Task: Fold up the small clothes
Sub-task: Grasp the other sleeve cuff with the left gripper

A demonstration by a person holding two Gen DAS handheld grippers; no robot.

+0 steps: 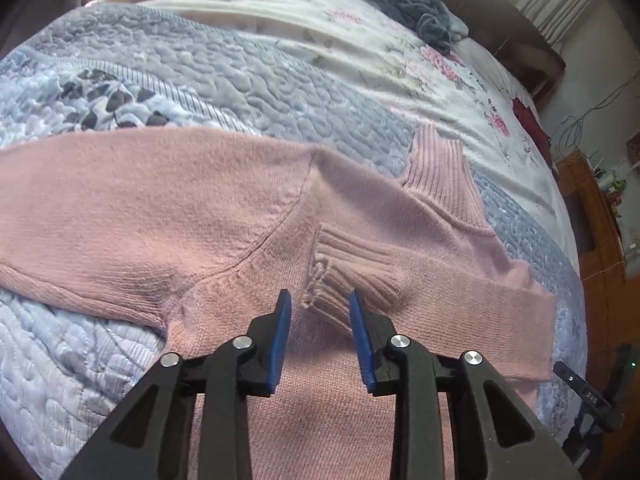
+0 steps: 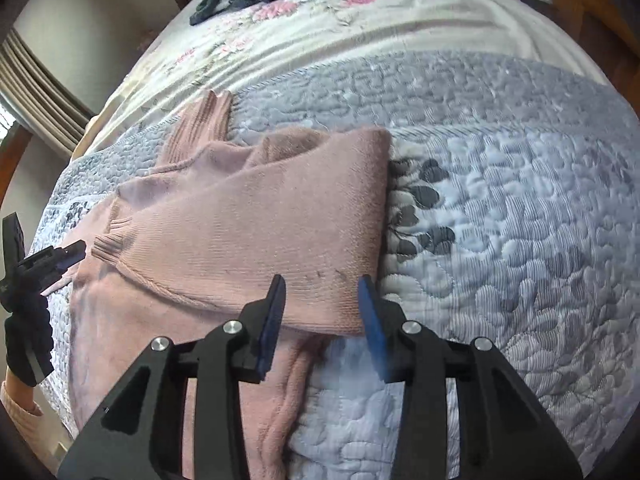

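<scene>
Nearest the left wrist camera, the left gripper hangs with its two blue-padded fingers spread, pinching nothing, over a ribbed sleeve cuff of the one pink sweater. The right gripper is likewise spread and empty above the folded right edge of the same sweater.

One bed carries everything. Largest on it is a grey-blue quilted cover with dark leaf prints, lying over a white floral sheet. The sweater lies flat across the quilt near the bed's near edge: one sleeve is folded across the body, the other stretches toward the left edge, and the ribbed collar points toward the far end. One dark grey garment lies bunched near the far end, and one dark red cloth sits at the bed's right edge.

Around the bed stand curtains, a pale wall and wooden furniture.
</scene>
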